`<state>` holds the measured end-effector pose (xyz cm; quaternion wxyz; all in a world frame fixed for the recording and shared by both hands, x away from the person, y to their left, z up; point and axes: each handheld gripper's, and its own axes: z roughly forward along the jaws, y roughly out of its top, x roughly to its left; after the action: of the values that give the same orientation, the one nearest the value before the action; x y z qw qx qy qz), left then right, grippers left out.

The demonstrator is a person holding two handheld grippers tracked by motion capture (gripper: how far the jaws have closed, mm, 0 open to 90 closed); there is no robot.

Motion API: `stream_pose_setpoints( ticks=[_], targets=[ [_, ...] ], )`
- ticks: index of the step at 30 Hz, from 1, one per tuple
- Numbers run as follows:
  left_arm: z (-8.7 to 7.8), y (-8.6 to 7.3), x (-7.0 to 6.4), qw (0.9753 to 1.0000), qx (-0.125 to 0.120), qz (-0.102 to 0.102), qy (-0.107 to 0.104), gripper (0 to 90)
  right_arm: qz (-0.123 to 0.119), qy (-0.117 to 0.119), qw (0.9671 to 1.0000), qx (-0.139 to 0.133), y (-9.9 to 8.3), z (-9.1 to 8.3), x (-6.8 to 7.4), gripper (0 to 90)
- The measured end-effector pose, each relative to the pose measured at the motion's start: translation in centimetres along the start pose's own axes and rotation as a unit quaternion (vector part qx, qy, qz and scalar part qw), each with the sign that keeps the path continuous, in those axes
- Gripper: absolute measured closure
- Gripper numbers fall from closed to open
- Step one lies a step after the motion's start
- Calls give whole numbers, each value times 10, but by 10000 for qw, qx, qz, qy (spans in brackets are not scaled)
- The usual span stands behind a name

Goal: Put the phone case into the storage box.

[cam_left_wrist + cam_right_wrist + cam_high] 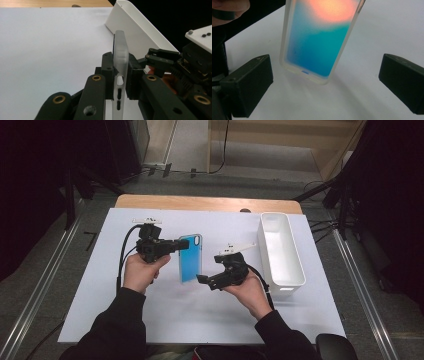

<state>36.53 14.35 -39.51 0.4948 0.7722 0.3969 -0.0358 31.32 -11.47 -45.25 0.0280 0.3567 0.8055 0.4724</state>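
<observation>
A blue phone case (190,258) with a clear rim is held up off the white table sheet (100,285). My left gripper (184,245) is shut on its upper edge; in the left gripper view the case (121,57) stands edge-on between the two pads (108,67). My right gripper (202,280) is open just right of the case's lower end. In the right gripper view the case (319,37), blue fading to orange, hangs between the wide-apart jaws, whose pads (249,82) touch nothing.
A long white bin (280,250) stands lengthwise at the right of the sheet, empty inside. The wooden table edge (200,202) runs along the back. Dark stands and cables lie on the floor around the table.
</observation>
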Motion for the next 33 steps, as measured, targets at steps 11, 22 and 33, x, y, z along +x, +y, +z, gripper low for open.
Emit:
stream_pose_setpoints(
  ticks=[11, 22, 33],
  targets=[
    [0, -3, -13, 9980, -172, 581, 195, 793, -140, -39, 9999, -48, 6, -14, -3, 0],
    [4, -13, -28, 9947, -479, 751, 520, 793, -167, -135, 9997, -69, 7, -18, 1, 0],
    [10, -21, -32, 9943, -530, 574, 724, 793, -67, -271, 9990, -357, 9, -23, 1, 0]
  ],
)
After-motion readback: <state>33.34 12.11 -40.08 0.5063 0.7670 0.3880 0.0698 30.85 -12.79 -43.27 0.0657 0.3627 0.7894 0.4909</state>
